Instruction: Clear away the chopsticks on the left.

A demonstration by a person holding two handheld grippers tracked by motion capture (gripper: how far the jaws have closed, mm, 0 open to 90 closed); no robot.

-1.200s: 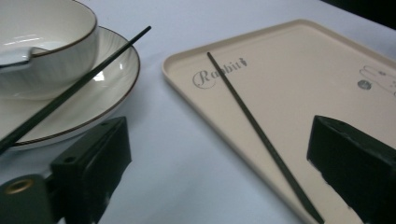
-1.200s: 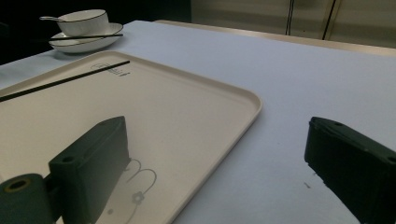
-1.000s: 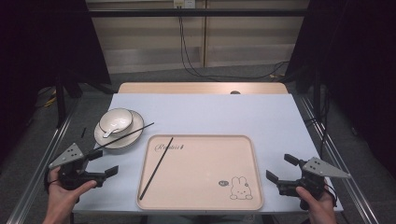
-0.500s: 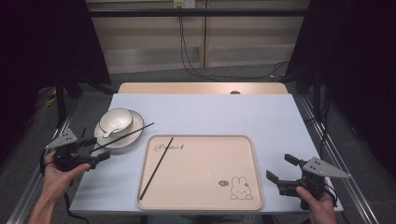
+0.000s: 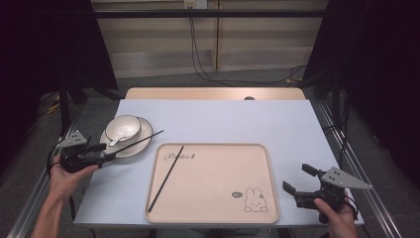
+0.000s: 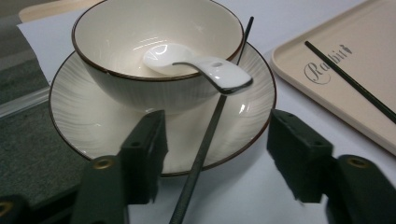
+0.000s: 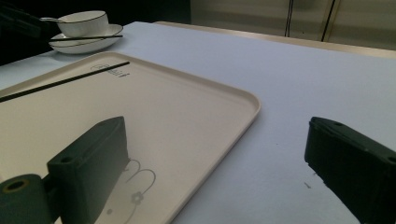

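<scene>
A white bowl [image 5: 122, 127] [image 6: 154, 51] stands on a ribbed plate [image 5: 145, 130] [image 6: 93, 126] at the table's left, with a white spoon [image 6: 201, 70] in it. One black chopstick [image 5: 136, 141] [image 6: 210, 126] lies across the plate's rim. A second chopstick [image 5: 166, 177] [image 6: 350, 81] [image 7: 65, 81] lies on the beige tray [image 5: 218, 198] [image 7: 187, 121]. My left gripper [image 5: 103, 151] [image 6: 217, 154] is open at the plate's near edge, its jaws on either side of the first chopstick's end. My right gripper [image 5: 301, 178] [image 7: 215, 163] is open over the tray's right edge, holding nothing.
The tray bears a rabbit drawing [image 5: 255, 200] near its front right corner. A wooden strip [image 5: 213, 93] runs along the table's far edge, with cables [image 5: 198, 59] on the floor behind. Metal rails [image 5: 346, 148] flank the table.
My left gripper has moved forward and right from the table's front left corner to the plate's edge, its jaws now astride the chopstick. The right gripper has stayed put.
</scene>
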